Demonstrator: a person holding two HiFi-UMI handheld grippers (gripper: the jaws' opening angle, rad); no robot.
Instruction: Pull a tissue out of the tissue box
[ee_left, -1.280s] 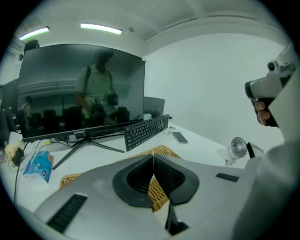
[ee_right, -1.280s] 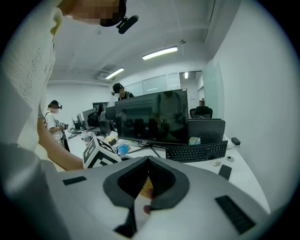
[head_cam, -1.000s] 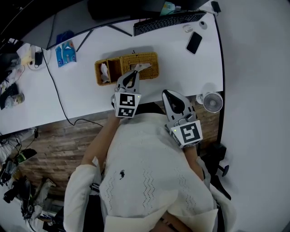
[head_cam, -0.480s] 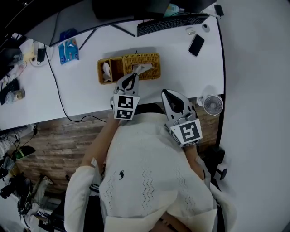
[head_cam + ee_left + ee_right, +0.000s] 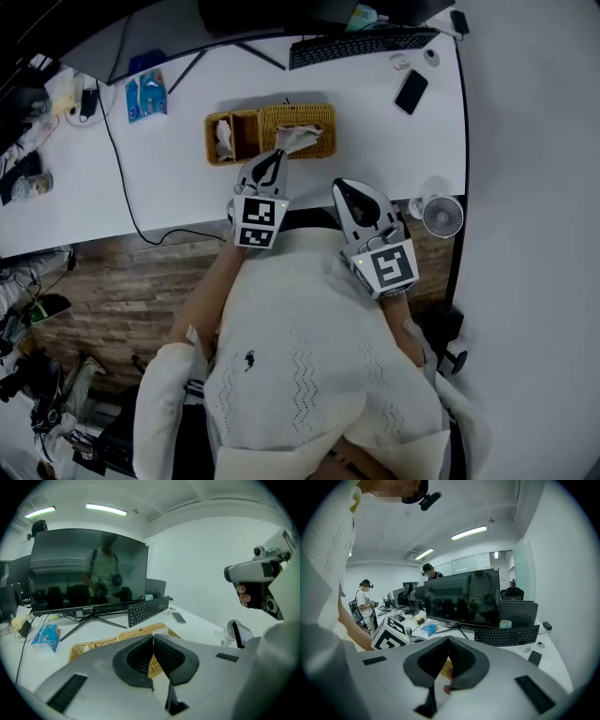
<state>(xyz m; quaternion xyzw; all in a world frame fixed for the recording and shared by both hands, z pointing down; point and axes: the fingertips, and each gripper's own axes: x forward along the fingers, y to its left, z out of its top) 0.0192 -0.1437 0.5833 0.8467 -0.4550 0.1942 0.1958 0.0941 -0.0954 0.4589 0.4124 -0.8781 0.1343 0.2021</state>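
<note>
The left gripper (image 5: 276, 157) is clamped on the tissue (image 5: 298, 138) rising from the wicker tissue box (image 5: 315, 116), and the right gripper (image 5: 343, 191) is closed on nothing; unbraced, the box may lift or the tissue tear.

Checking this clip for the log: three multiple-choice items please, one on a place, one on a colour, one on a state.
1. The phone lies A) by the right end of the keyboard B) by its left end C) on the floor.
2. The tissue box is A) blue B) tan C) black.
3. The left gripper is A) wide open B) shut on the tissue C) out of view.
A: it lies just before that end. B: tan wicker. B: jaws together, pinching a white sheet.
</note>
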